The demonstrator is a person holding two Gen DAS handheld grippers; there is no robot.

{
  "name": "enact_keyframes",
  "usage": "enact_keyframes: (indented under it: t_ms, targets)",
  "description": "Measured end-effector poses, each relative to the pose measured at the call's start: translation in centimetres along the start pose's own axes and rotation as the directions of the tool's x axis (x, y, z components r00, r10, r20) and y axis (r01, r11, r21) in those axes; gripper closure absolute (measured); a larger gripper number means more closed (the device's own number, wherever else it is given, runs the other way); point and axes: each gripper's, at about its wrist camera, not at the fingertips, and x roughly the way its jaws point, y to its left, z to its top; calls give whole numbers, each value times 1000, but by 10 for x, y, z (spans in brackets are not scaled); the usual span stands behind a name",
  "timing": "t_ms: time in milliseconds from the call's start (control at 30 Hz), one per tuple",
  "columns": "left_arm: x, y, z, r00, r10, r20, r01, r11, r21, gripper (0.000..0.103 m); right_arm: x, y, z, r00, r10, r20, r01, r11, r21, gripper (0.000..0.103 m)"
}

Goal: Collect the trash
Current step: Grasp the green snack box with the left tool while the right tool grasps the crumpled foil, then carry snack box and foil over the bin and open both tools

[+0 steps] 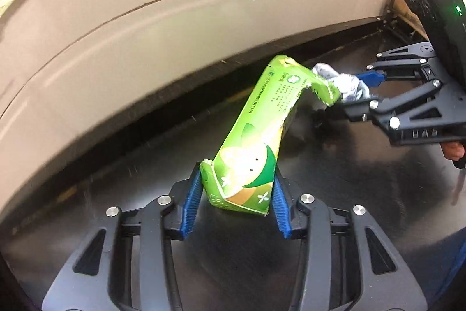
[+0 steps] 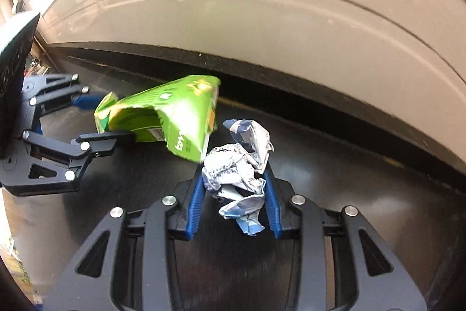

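Observation:
A torn, bent green carton (image 1: 262, 112) has its lower end between the blue pads of my left gripper (image 1: 237, 179), which is shut on it. The carton's top leans away toward the right gripper. In the right wrist view the same carton (image 2: 174, 110) lies to the left, with the left gripper (image 2: 102, 118) clamped on its far end. A crumpled white and blue paper wad (image 2: 238, 165) sits between the pads of my right gripper (image 2: 234, 177), which is shut on it. From the left wrist view, the wad (image 1: 337, 80) shows in the right gripper (image 1: 355, 92), just beside the carton's torn top.
Both pieces are over a glossy black surface (image 2: 349, 179). A long beige panel (image 1: 145, 19) runs along its far edge, with a dark gap beneath it. A fingertip (image 1: 453, 150) shows behind the right gripper.

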Motion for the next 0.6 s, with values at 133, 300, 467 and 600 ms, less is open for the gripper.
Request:
enact_keyframes:
  t_ms: [133, 300, 467, 600]
  targets:
    - [-37, -22, -28, 1000, 10, 0, -10, 998, -68, 61, -38, 0, -26, 1000, 1, 14, -1, 999, 36, 66]
    - [-86, -55, -72, 999, 44, -3, -44, 983, -178, 61, -83, 10, -69, 999, -2, 32, 0, 997, 73, 66]
    - [-123, -94, -111, 997, 76, -21, -79, 967, -244, 61, -113, 29, -115, 999, -4, 44, 0, 996, 85, 66]
    - [-139, -118, -132, 996, 81, -25, -85, 959, -272, 61, -116, 37, -131, 999, -4, 36, 0, 994, 106, 66]
